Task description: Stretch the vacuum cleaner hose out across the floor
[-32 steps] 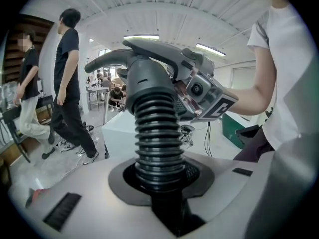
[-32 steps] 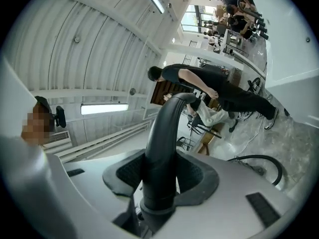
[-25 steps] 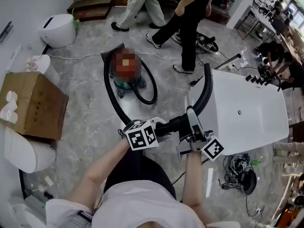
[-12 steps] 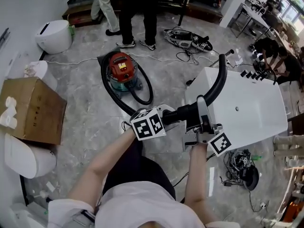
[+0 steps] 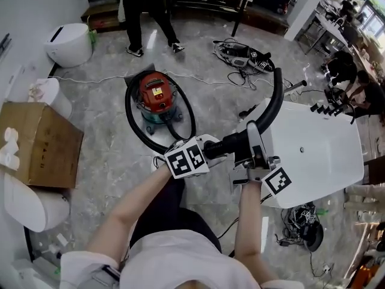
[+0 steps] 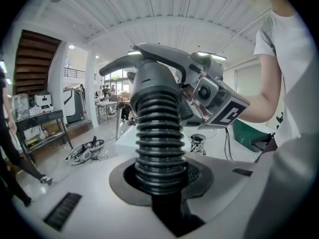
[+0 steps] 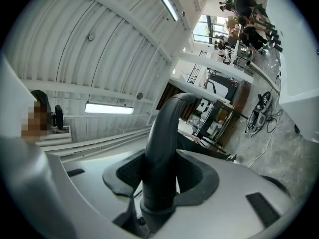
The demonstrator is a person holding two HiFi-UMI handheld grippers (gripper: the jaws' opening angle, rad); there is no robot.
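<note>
A red vacuum cleaner (image 5: 157,95) stands on the grey floor, its black ribbed hose (image 5: 133,124) looped round it. My left gripper (image 5: 210,151) is shut on the ribbed hose (image 6: 159,133) just before the hose's end. Beside it, my right gripper (image 5: 248,149) is shut on the smooth curved tube (image 5: 274,104) that the hose ends in, and the tube arcs up and away. In the right gripper view the tube (image 7: 162,148) stands clamped between the jaws. Both grippers are held close together in front of my body.
A large white tub-like unit (image 5: 319,149) stands right of the grippers. A cardboard box (image 5: 36,140) and white toilets (image 5: 69,41) line the left wall. Cables (image 5: 240,50) lie on the floor behind the vacuum, where a person (image 5: 141,11) stands. More people are at the far right.
Both grippers have risen a little with the hose and tube, and the tube's tip stands higher in the picture. The people behind the vacuum have walked off to the left and farther back.
</note>
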